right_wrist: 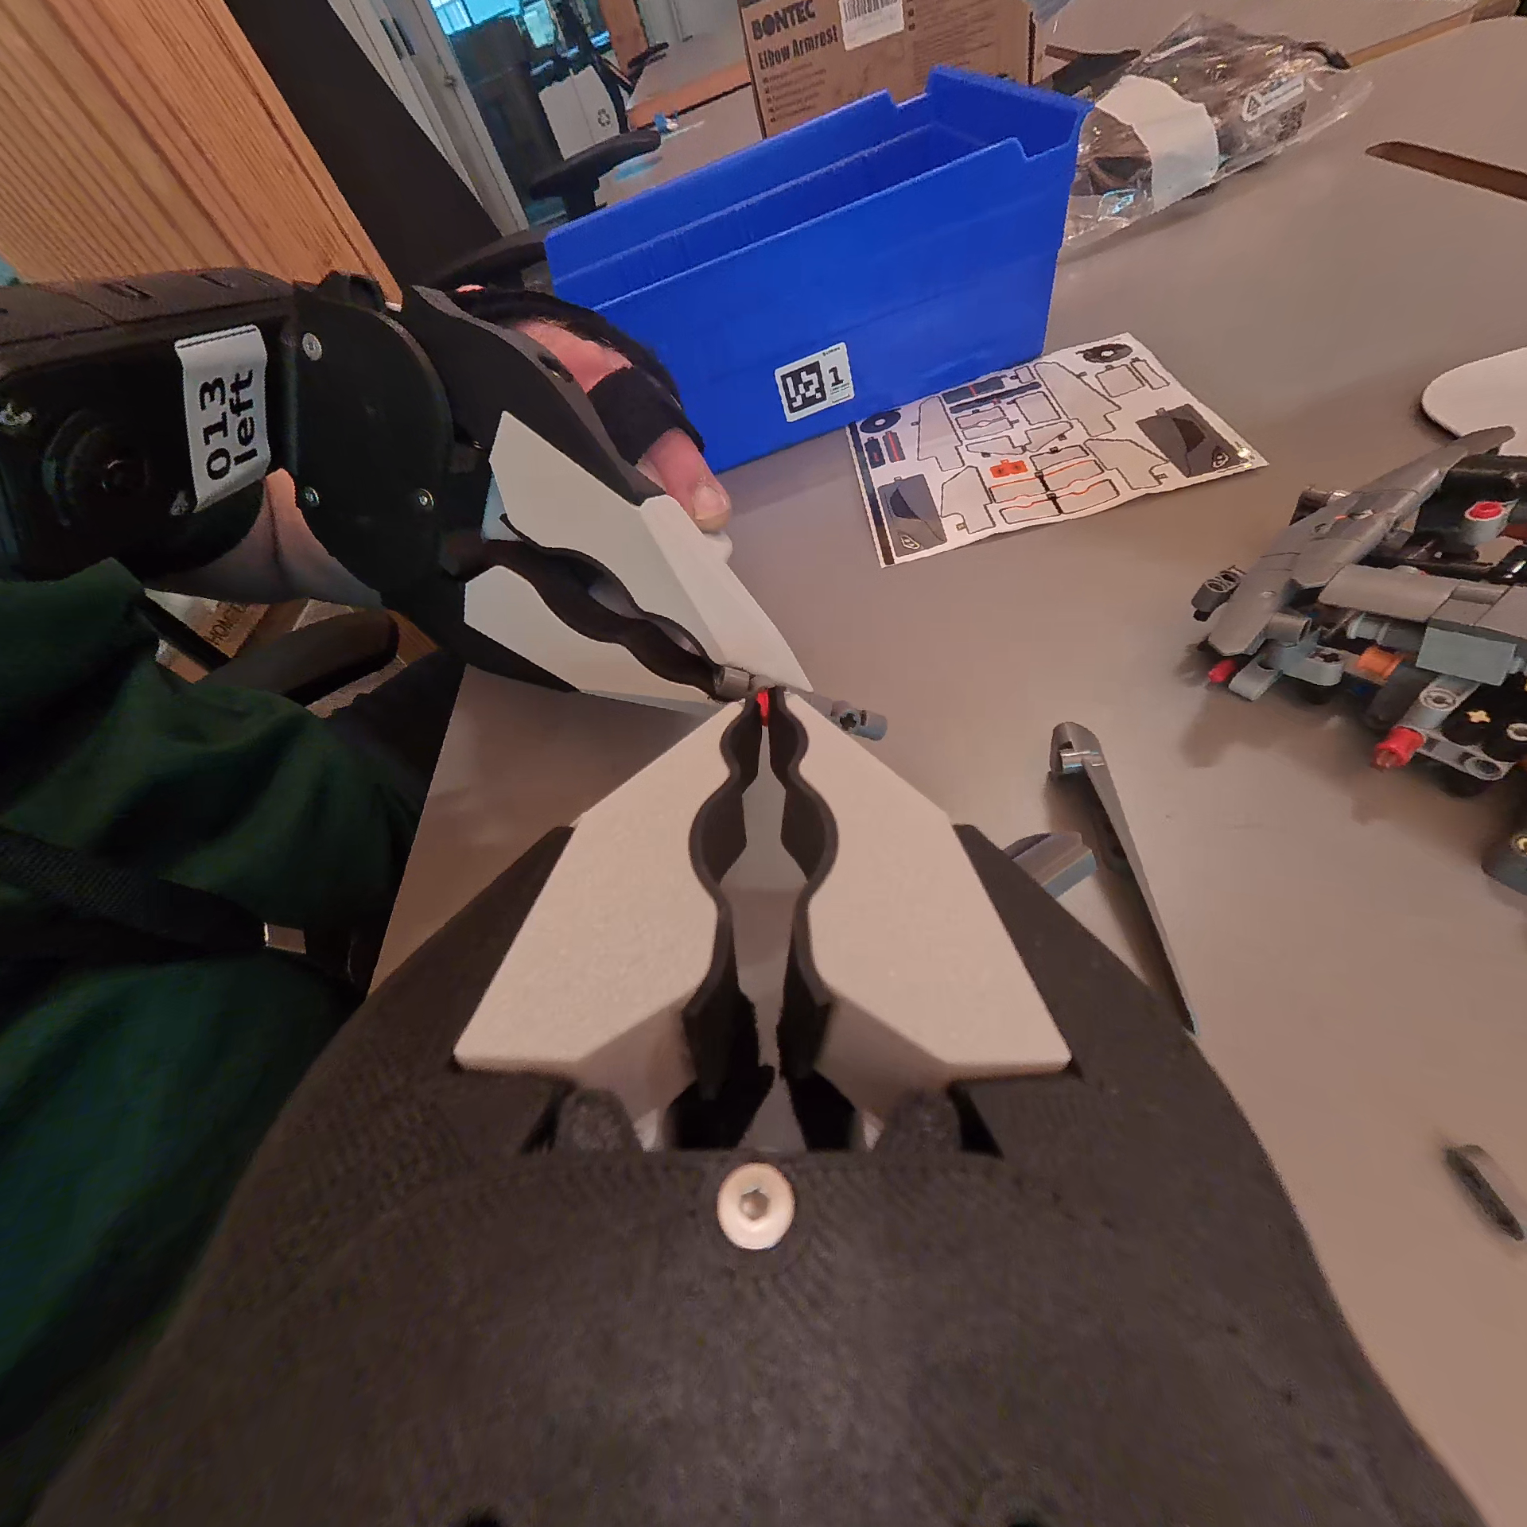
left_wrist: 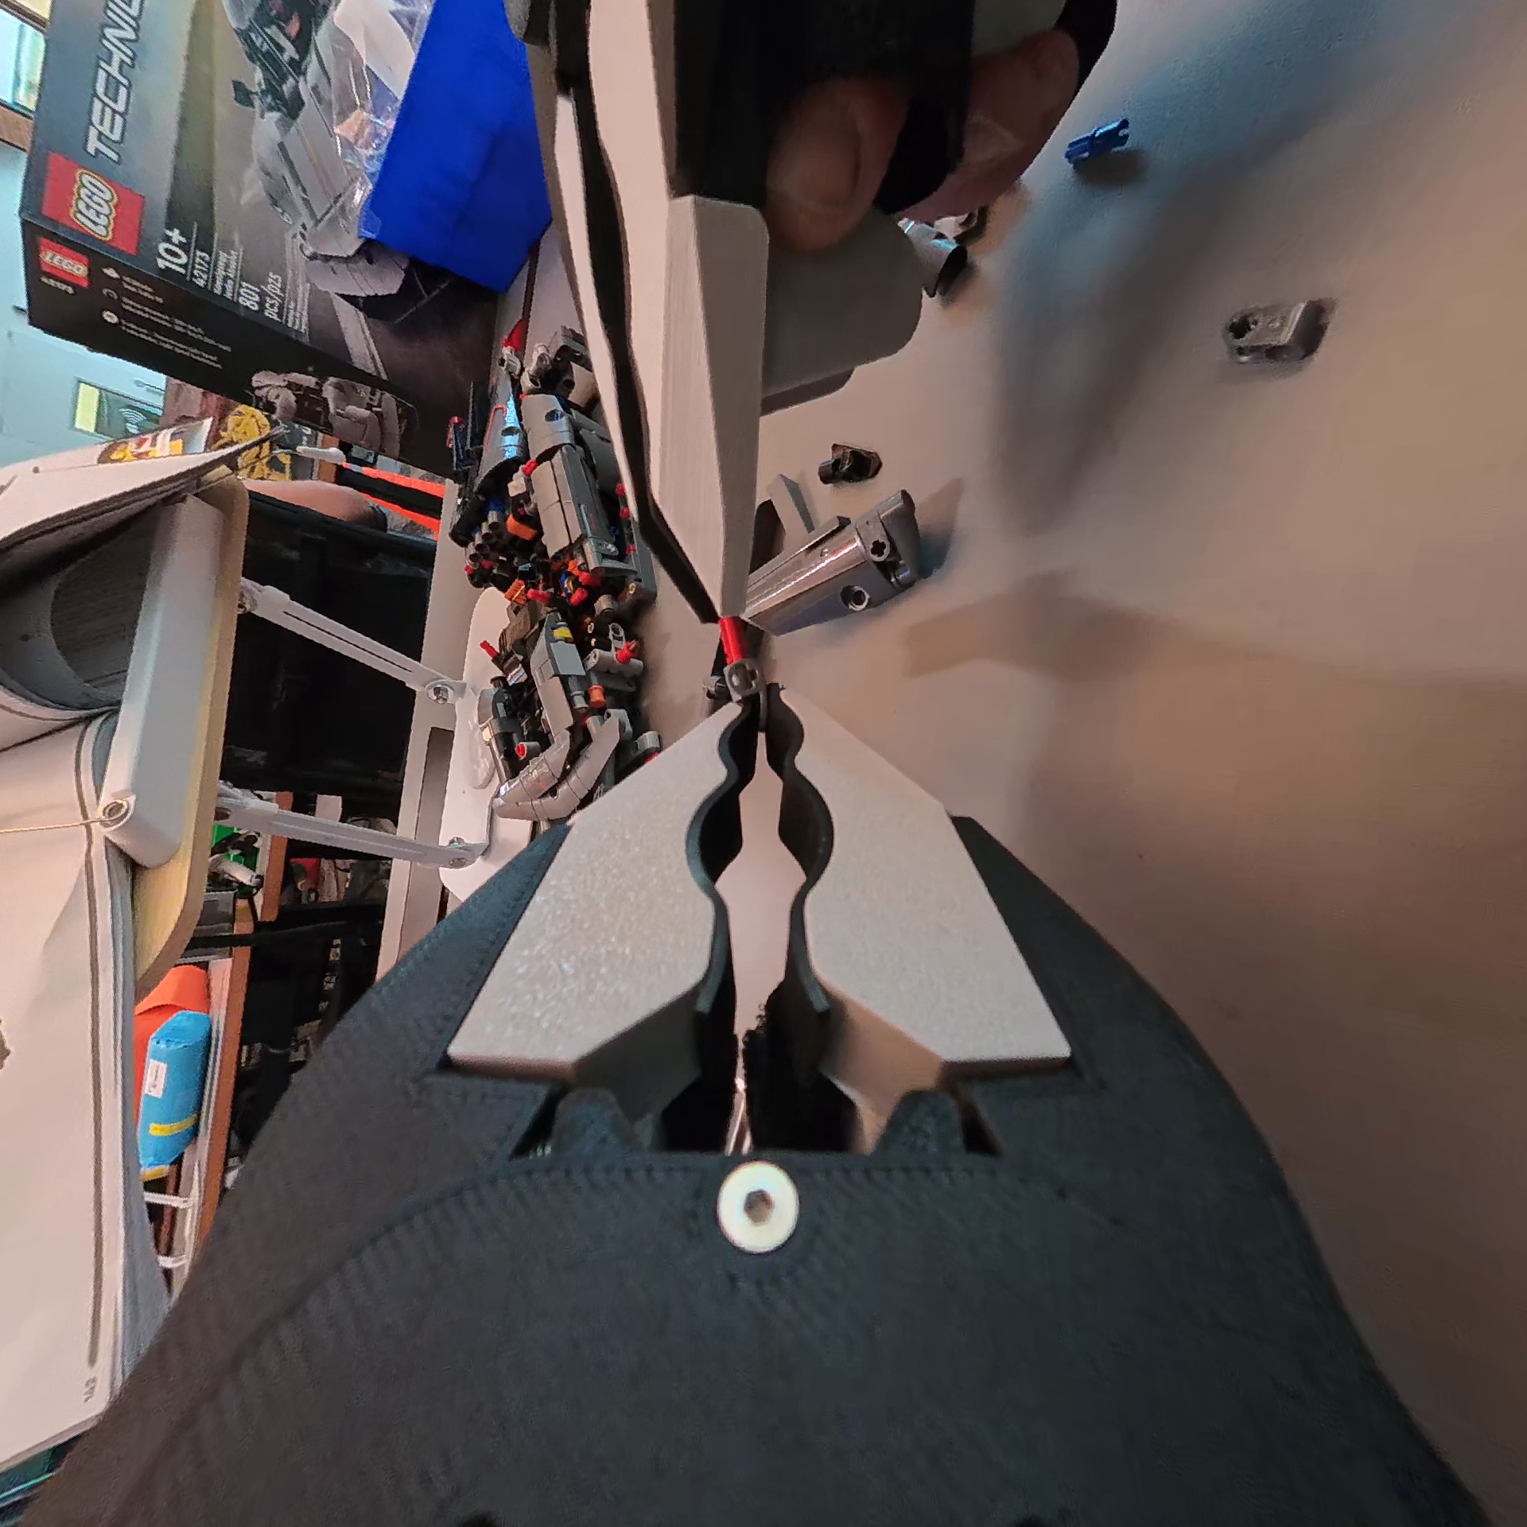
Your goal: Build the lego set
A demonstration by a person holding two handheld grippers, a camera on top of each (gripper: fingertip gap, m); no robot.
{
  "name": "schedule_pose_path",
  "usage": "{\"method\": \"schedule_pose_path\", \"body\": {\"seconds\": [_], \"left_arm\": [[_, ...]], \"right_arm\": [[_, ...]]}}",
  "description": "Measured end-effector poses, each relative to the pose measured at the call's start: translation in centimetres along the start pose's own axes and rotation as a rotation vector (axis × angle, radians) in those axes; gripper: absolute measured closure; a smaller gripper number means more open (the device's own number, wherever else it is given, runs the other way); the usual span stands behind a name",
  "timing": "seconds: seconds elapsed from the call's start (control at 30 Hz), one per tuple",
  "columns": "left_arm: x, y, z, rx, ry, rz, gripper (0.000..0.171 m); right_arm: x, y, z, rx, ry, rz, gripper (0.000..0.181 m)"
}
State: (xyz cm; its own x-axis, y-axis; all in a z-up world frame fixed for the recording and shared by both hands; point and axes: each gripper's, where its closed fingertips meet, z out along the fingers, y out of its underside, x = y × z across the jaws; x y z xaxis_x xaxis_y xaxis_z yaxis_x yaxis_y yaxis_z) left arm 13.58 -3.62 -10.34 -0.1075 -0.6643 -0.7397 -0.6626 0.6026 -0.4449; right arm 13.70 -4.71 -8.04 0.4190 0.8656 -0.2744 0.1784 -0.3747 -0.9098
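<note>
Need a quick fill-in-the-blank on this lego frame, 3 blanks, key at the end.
1. The right gripper is shut on a thin ____ axle.
2. The left gripper pinches a small ____ connector on that axle's end.
3. The sticker sheet lies in front of the ____ bin.

Missing words: red; grey; blue

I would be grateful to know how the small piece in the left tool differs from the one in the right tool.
The left tool pinches a small grey connector; the right tool grips a thin red axle. The connector is short and blocky, the axle slim and rod-like. Both are tiny, held at the tool tips, and meet end to end above the table.
</note>
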Motion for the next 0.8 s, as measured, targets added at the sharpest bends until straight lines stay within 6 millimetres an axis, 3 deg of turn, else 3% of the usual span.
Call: {"method": "schedule_pose_path", "body": {"seconds": [0.8], "left_arm": [[0.20,-0.44,-0.54,0.038,0.014,0.069,0.171]], "right_arm": [[-0.74,0.01,-0.10,0.010,-0.077,0.007,0.181]]}}
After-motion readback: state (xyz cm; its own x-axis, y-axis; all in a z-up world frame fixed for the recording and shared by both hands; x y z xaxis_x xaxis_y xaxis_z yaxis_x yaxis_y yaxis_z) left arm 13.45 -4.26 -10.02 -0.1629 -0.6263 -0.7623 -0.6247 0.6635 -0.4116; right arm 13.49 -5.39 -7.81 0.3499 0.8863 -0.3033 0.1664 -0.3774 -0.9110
